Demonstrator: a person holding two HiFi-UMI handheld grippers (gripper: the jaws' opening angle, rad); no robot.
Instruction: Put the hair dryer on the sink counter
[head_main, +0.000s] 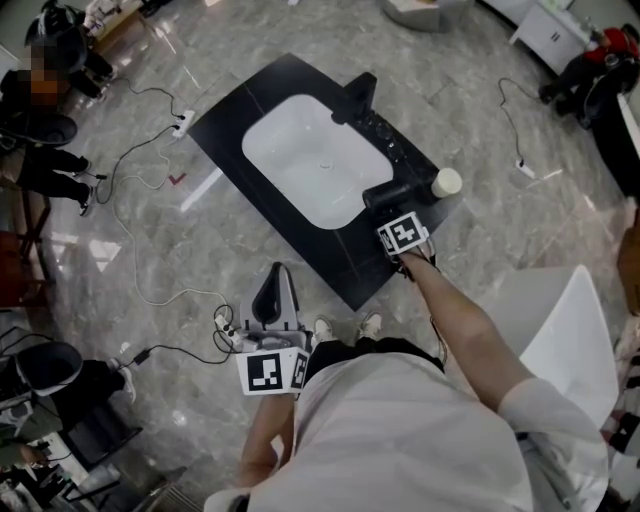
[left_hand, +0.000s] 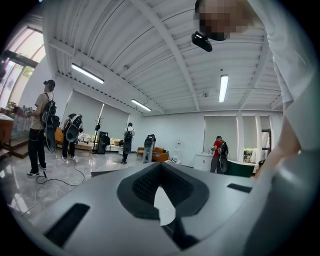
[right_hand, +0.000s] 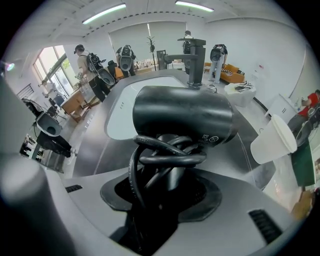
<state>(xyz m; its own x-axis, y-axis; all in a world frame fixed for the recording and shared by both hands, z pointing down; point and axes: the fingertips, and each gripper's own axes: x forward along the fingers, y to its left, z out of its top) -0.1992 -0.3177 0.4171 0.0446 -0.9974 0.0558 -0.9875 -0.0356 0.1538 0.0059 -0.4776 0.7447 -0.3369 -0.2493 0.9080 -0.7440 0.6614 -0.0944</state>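
The black hair dryer (head_main: 392, 192) is at the right end of the black sink counter (head_main: 330, 265), beside a white paper cup (head_main: 446, 183). My right gripper (head_main: 403, 236) reaches over the counter's front right corner. In the right gripper view the dryer's barrel (right_hand: 182, 117) lies crosswise, and its cord-wrapped handle fills the gap between the jaws of my right gripper (right_hand: 167, 195), which are shut on it. My left gripper (head_main: 272, 296) hangs low by my body, away from the counter. In its own view my left gripper (left_hand: 162, 200) points into the room, jaws together with nothing in them.
A white basin (head_main: 315, 160) fills the counter's middle, with a black faucet (head_main: 358, 95) behind it. The cup (right_hand: 274, 140) stands just right of the dryer. A power strip (head_main: 181, 124) and cables lie on the floor to the left. A white panel (head_main: 570, 330) stands at my right. People stand about the room.
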